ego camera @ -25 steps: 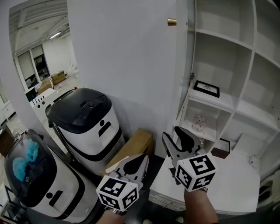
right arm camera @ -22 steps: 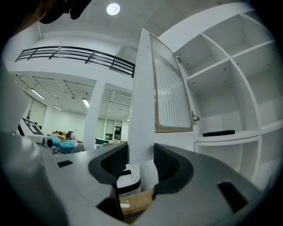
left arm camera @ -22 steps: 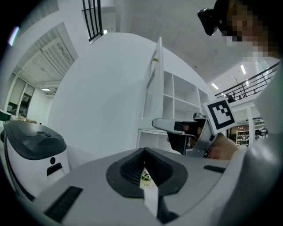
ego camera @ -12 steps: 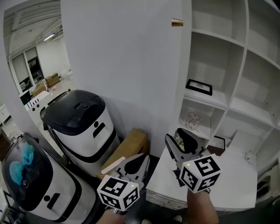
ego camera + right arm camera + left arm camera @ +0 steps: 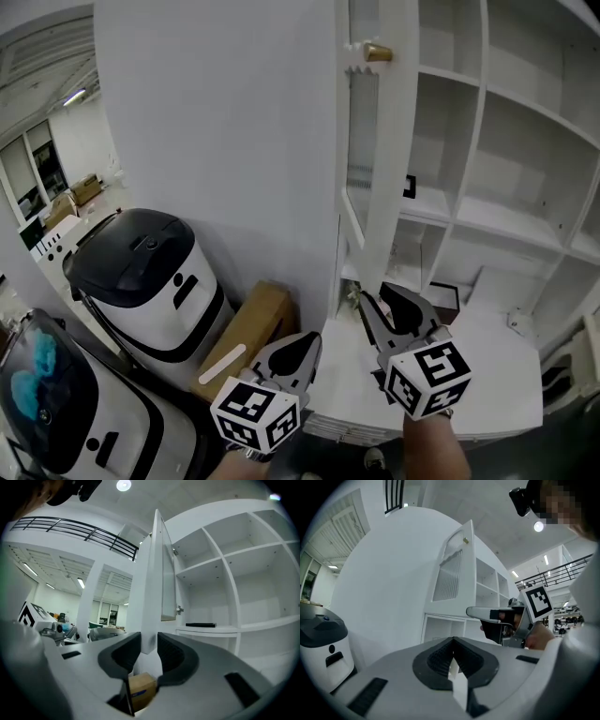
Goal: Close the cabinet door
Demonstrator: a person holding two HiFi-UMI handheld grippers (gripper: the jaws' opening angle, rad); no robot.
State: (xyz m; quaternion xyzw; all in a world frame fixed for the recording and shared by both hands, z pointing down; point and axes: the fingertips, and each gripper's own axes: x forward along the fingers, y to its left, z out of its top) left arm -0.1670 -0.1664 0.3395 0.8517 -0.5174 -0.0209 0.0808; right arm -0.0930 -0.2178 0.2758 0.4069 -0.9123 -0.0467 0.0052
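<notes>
The white cabinet door (image 5: pixel 380 187), with a ribbed glass pane and a gold knob (image 5: pixel 377 52), stands partly swung out and shows edge-on in the head view. My right gripper (image 5: pixel 382 298) points level at its lower part. Its jaws have just been closing, and in the right gripper view the door's edge (image 5: pixel 152 573) fills the gap between the right gripper's (image 5: pixel 149 644) pads. My left gripper (image 5: pixel 305 342) hangs to the left, apart from the door, shut on nothing. In the left gripper view the left gripper (image 5: pixel 453 641) looks toward the door (image 5: pixel 457 564) and the right gripper (image 5: pixel 487 613).
Open white shelves (image 5: pixel 506 216) fill the right side, with a black frame (image 5: pixel 410 187) on one shelf. A low white platform (image 5: pixel 487 366) lies below them. Left of the door stand a cardboard box (image 5: pixel 246 333) and a black-topped white machine (image 5: pixel 141 272).
The door has swung away from the wall and now shows edge-on with its glass pane visible. The right gripper's jaws have narrowed onto its edge. The view has shifted to the right.
</notes>
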